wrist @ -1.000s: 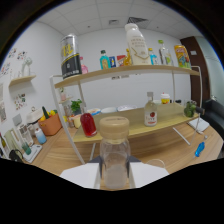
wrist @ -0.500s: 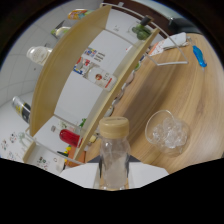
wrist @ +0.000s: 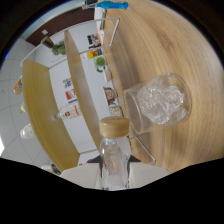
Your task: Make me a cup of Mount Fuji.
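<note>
Pale wood-grain tabletop [wrist: 165, 60] carries a clear round glass [wrist: 157, 105] of crushed ice just beyond the gripper [wrist: 115, 172], whose fingers clamp a wooden-capped clear bottle [wrist: 115, 150].

clear bottle [wrist: 115, 160], perhaps glass, wooden table [wrist: 165, 55]

No text is reading clearly anywhere. Coloured labels [wrist: 96, 52] are showing on items along the wooden shelf [wrist: 75, 75], but their print is blurring out, no words or brands legible. The clear bottle [wrist: 114, 155] sitting between the fingers [wrist: 112, 172] is showing no readable label. The glass of ice [wrist: 159, 102] is carrying no markings either.
</note>
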`<state>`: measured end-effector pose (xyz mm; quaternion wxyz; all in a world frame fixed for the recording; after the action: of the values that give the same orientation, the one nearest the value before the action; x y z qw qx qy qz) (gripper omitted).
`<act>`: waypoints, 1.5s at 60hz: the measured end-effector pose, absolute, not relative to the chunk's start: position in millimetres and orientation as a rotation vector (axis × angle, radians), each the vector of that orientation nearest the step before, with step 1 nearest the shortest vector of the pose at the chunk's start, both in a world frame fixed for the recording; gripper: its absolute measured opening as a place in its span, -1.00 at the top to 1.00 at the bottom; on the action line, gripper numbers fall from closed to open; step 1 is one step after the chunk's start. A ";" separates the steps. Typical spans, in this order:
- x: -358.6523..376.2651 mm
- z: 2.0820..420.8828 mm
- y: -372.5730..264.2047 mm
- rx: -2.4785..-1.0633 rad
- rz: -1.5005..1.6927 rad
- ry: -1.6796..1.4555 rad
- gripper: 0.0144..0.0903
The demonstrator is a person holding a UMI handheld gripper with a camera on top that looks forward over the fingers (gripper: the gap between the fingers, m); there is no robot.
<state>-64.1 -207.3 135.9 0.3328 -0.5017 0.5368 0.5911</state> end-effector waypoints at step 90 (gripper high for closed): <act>-102.7 56.2 -206.9 -1.975 0.087 -0.059 0.30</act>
<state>-102.7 -206.9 56.2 0.5495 -0.8343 -0.0250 0.0366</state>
